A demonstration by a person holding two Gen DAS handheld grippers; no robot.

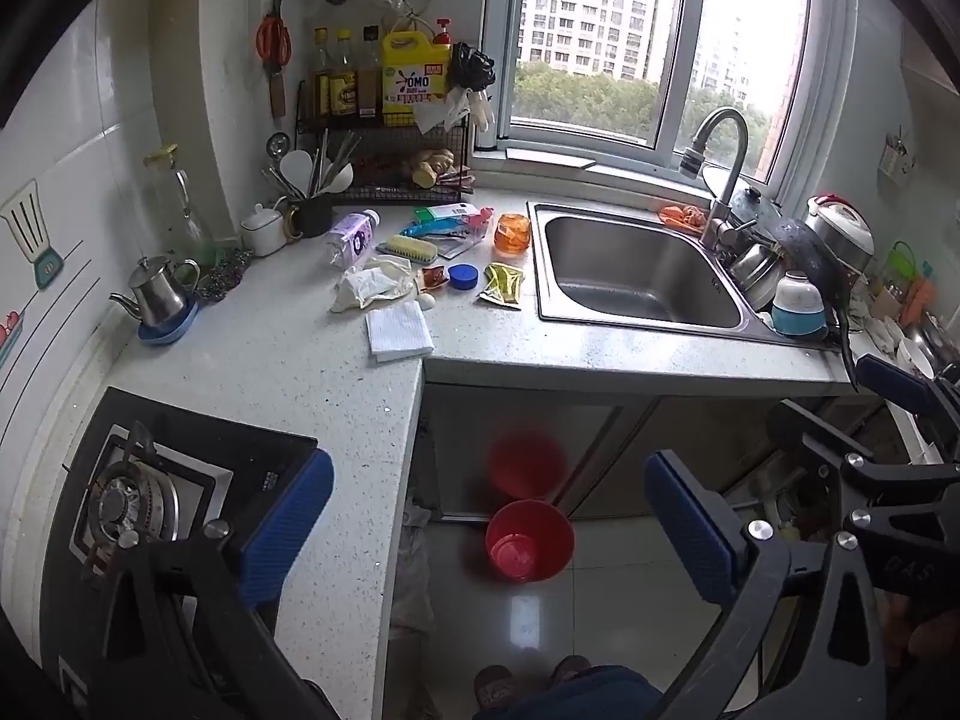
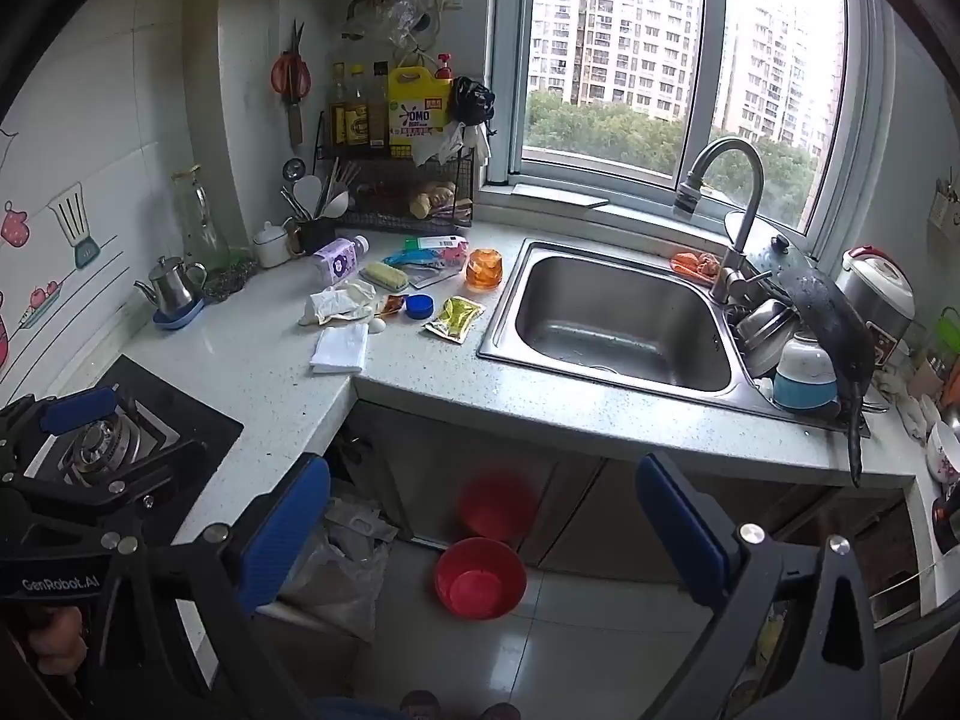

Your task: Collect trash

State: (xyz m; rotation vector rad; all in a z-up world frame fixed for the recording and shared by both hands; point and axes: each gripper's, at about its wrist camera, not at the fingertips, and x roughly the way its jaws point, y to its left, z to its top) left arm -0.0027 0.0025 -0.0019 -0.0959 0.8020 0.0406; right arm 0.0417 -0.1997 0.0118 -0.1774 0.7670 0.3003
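- Plainly, nothing is collected yet: the left gripper (image 1: 489, 531) and the right gripper (image 2: 483, 531) both hang with jaws spread wide and empty, pointed down over the floor in front of the countertop (image 1: 288, 360), well back from the litter.
- Most of the trash sits in a cluster near the countertop's inner corner, left of the sink (image 1: 645, 276): a crumpled white wrapper (image 1: 369, 288), a folded paper towel (image 1: 399, 331) at the front edge, a yellow sauce packet (image 1: 503, 283) nearest the sink rim, a small red sachet (image 1: 433, 277), a blue bottle cap (image 1: 462, 276) and what looks like an eggshell (image 1: 425, 300).
- Behind these, toward the wall, lie a scrub brush (image 1: 411, 247), a purple-labelled bottle (image 1: 351, 237) on its side and an orange jar (image 1: 512, 233); I judge the brush to be kept, the bottle uncertain.
- A red basin (image 1: 529, 540) stands on the floor below the cabinet doors, probably the place for the trash, which would explain why the grippers start above it.
- A plastic bag (image 2: 342, 570) slumps against the cabinet's corner; whether it holds rubbish I cannot tell.
- Flat packets will likely need a pinch at a raised edge.
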